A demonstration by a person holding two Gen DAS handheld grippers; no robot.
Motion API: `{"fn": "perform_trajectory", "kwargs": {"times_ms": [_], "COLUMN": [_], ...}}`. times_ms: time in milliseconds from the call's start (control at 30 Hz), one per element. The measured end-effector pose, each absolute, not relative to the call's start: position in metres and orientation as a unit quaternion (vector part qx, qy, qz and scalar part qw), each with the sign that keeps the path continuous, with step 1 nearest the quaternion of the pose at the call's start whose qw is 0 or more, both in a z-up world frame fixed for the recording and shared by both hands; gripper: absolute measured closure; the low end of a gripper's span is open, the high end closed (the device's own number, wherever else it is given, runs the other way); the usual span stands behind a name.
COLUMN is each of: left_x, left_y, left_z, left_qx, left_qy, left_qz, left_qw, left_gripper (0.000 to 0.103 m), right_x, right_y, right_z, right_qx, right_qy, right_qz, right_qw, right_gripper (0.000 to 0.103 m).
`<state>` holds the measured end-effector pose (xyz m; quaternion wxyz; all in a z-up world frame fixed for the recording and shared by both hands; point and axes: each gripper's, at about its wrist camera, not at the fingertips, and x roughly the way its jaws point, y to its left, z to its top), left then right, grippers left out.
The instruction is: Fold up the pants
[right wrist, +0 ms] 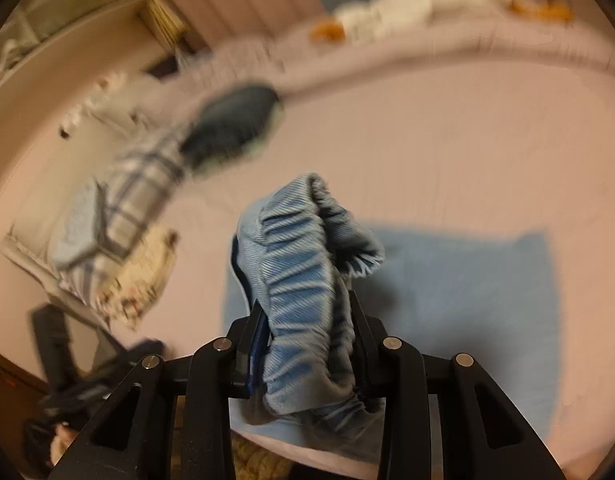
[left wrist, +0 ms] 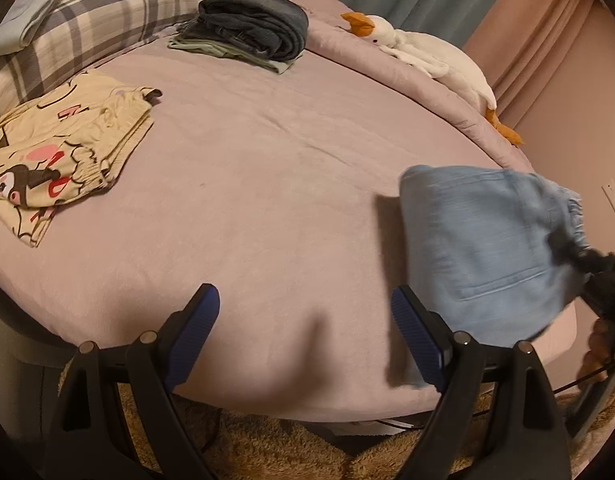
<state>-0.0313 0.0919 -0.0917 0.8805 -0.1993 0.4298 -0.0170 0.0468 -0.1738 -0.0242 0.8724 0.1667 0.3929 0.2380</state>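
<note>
Two grippers working, my right gripper (right wrist: 307, 320) clamped on the blue pants' (right wrist: 303, 264) elastic waistband, near the bed's (left wrist: 247, 184) front edge, my left gripper (left wrist: 305, 320) spread apart, holding nothing.

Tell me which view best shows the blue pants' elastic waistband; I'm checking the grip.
The right wrist view: the gathered waistband fills the centre, pinched between the right gripper's fingers. The left wrist view shows mostly the pants' flat folded body, the waistband blurred at its edge.
</note>
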Motion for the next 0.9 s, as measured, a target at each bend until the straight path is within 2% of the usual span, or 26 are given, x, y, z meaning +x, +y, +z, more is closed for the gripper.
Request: {"fn": "perform_trajectory", "kwargs": {"times_ms": [133,333,433,567,700,900], "left_x": [-0.021,0.006,0.026,0.055,0.092,0.124], "left_y": [0.084,0.057,0.041,0.020,-0.006,-0.022], "left_z": [-0.096,-0.100,-0.095,-0.087,-0.091,-0.127], "left_qx": [-0.197,-0.176,-0.161,-0.161,-0.137,-0.151], "left_qy": [0.439,0.459,0.459,0.445,0.455,0.494], "left_qz": [-0.028,-0.062,-0.081,-0.119,-0.145,-0.143], "left_qw": [0.876,0.869,0.870,0.873,0.868,0.844], "left_gripper": [0.015,0.016,0.017,0.017,0.026,0.036], "right_x": [0.045,0.049,0.049,0.045,0.054,0.051], "right_y": [-0.219,-0.257,-0.262,-0.253,-0.243,-0.242], "right_z": [-0.028,-0.106,-0.101,-0.084,-0.111,-0.112], "right_qx": [0.183,0.207,0.222,0.185,0.166,0.154], "right_qy": [0.382,0.442,0.433,0.417,0.440,0.426], "right_qz": [0.163,0.076,0.087,0.082,0.038,0.033], "right_qw": [0.891,0.869,0.869,0.886,0.882,0.891], "right_gripper": [0.069,0.069,0.069,0.069,0.068,0.066]}}
